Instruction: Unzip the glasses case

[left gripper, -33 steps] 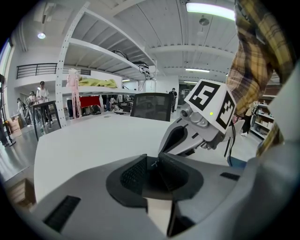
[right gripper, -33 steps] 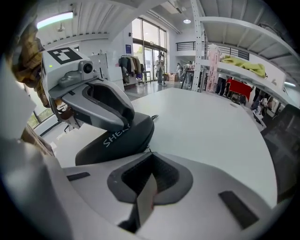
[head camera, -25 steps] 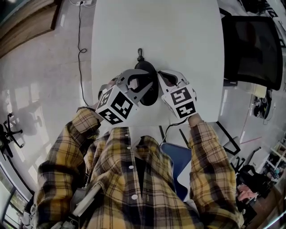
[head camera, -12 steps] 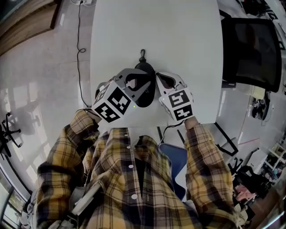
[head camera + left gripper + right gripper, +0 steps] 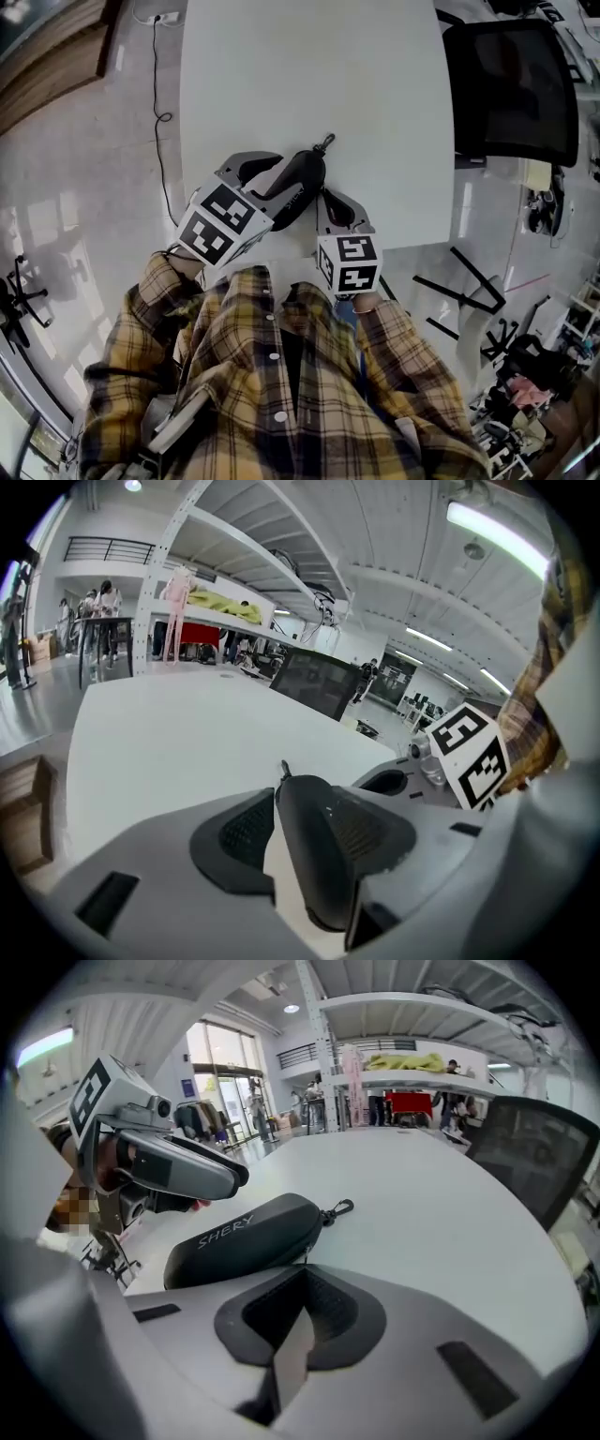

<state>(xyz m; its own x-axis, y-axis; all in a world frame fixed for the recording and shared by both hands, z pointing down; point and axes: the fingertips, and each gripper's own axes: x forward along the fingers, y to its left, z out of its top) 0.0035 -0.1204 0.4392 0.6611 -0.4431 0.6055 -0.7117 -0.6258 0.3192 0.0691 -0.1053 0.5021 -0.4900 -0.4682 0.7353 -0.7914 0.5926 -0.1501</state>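
A black glasses case (image 5: 298,180) lies on the white table (image 5: 309,75), its clip (image 5: 325,143) pointing to the far right. My left gripper (image 5: 279,183) straddles the case. In the left gripper view the case (image 5: 314,855) stands between the jaws, which have just been opening; a white gap shows beside the left pad (image 5: 246,832). My right gripper (image 5: 324,200) sits at the case's near side, shut. In the right gripper view the case (image 5: 244,1237) lies just ahead, and a thin zipper pull (image 5: 305,1258) runs from its edge into the closed tips of that gripper (image 5: 302,1277).
A black office chair (image 5: 511,89) stands past the table's right edge. A cable (image 5: 159,122) trails on the floor to the left. The table's near edge runs just under both grippers. The left gripper's marker cube (image 5: 103,1096) hangs over the case's left end.
The case has swung so its clip points far right instead of straight away. My right gripper has drawn back toward the body. The left jaws stand wider round the case.
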